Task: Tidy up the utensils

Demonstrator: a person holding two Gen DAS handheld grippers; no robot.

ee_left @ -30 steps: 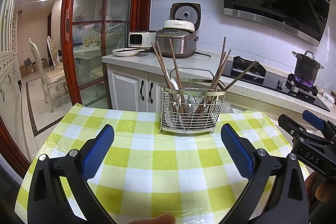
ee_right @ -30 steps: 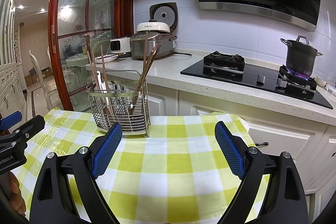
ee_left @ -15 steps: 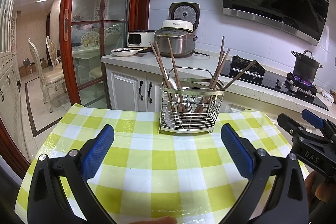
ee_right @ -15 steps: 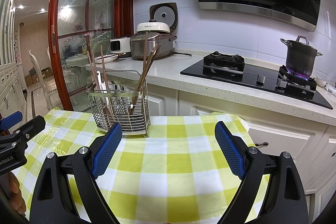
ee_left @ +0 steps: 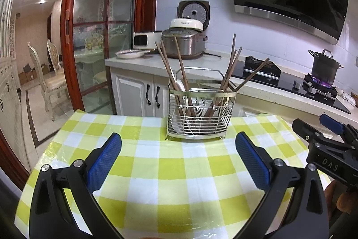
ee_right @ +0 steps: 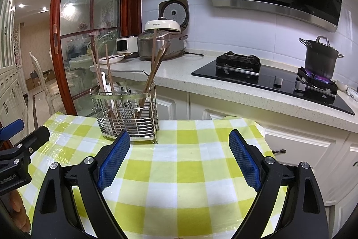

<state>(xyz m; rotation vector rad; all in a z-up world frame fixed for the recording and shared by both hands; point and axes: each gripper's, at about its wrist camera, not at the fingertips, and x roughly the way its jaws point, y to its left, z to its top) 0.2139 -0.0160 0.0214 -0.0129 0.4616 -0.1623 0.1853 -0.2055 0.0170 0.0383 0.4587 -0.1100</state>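
The left gripper (ee_left: 178,146) has its blue-padded fingers (ee_left: 105,161) spread wide apart with nothing between them but the checked yellow-and-white cloth of the surface (ee_left: 170,174), which they hang above without touching. The right gripper (ee_right: 179,141) is the same: fingers (ee_right: 243,160) wide apart, empty, over bare cloth. In the left wrist view the right gripper shows at the right edge, with part of a hand (ee_left: 342,198) below it. Straight ahead of the left gripper, near the far edge of the surface, stands the wire utensil basket (ee_left: 199,113), upright. Brown chopsticks (ee_left: 181,73) lean out of it in two bunches, one to the left and one to the right, and a white spoon (ee_left: 180,86) sits among the left bunch. From the right wrist view the basket stands ahead and to the left, just beyond the left fingertip, and nothing lies between either gripper and it. Behind the surface runs a white kitchen counter (ee_right: 179,80) with a rice cooker (ee_right: 160,41), its lid open, a small white appliance (ee_right: 126,44) and a plate (ee_left: 129,53). Further right a black hob (ee_right: 268,80) carries a dark pot (ee_right: 320,57) over a lit blue flame.
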